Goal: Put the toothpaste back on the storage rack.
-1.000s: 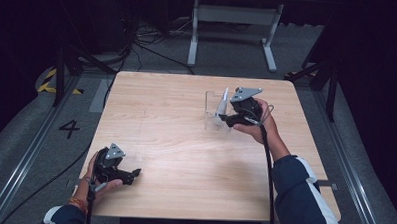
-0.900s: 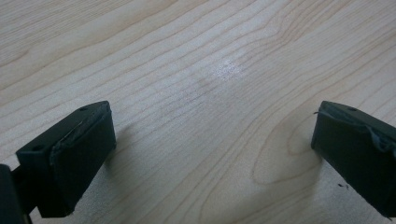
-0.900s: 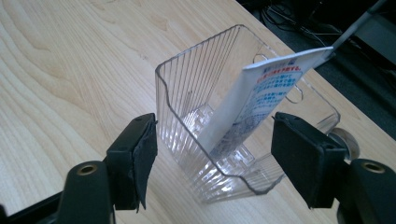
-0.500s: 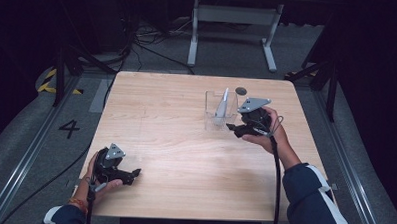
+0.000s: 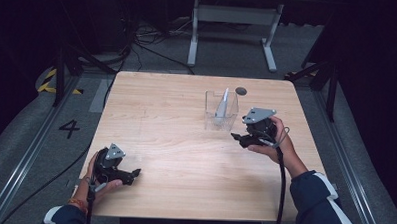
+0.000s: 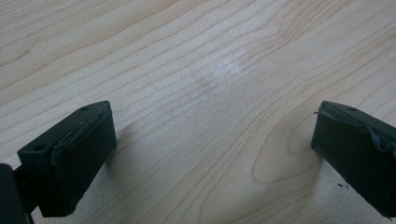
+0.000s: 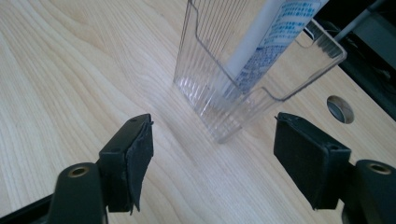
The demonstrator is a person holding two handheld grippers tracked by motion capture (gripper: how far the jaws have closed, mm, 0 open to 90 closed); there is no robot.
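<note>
Right gripper [image 5: 239, 138]: jaws spread wide, empty, just beside clear plastic holder [image 7: 243, 88] at far right of table [image 5: 186, 116]. Holder: upright, likely light, rigid, slippery; best taken across ribbed side walls. Contents: one white tube [image 7: 275, 32], leaning. Left gripper [image 5: 131, 175]: open, idle near front edge.

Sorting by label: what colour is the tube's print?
Blue print on the white tube, best in the right gripper view.

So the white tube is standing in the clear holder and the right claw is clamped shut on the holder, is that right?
Not quite. The white tube does stand in the clear holder, but the right claw is open, its jaws spread apart just short of the holder and touching nothing. The right gripper view shows it.
</note>
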